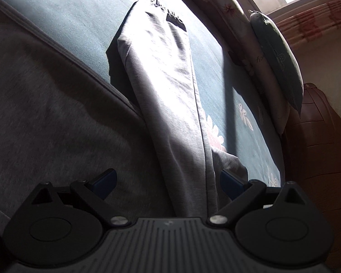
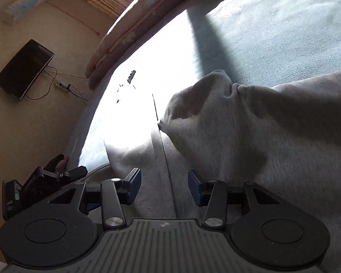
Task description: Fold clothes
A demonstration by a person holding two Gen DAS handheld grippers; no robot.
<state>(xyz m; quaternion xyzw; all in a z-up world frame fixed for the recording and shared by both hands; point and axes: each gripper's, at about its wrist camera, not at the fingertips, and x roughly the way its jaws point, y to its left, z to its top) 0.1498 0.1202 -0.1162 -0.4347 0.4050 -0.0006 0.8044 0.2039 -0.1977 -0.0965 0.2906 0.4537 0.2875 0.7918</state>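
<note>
A grey garment [image 1: 45,118] lies spread on the teal bedsheet [image 1: 79,22]. One long grey limb of it [image 1: 168,72] runs from my left gripper [image 1: 168,182] up to a far cuff in sunlight. The left jaws stand wide apart, and the limb passes between them without touching either pad. In the right wrist view the grey garment [image 2: 250,147] fills the right side, with a bunched corner [image 2: 204,95] ahead. My right gripper [image 2: 164,187] hovers over a seam with its jaws apart and not pressing the cloth. A person's hand [image 2: 60,162] shows at lower left, around the left gripper's black body.
Two pillows [image 1: 277,52] lean along the bed's far edge beside dark wooden furniture [image 1: 318,159]. A rolled floral quilt [image 2: 129,34] lies along the bed's edge. Beyond it hang a flat screen [image 2: 22,68], cables and a curtain. Strong sunlight washes out part of the sheet [image 2: 136,86].
</note>
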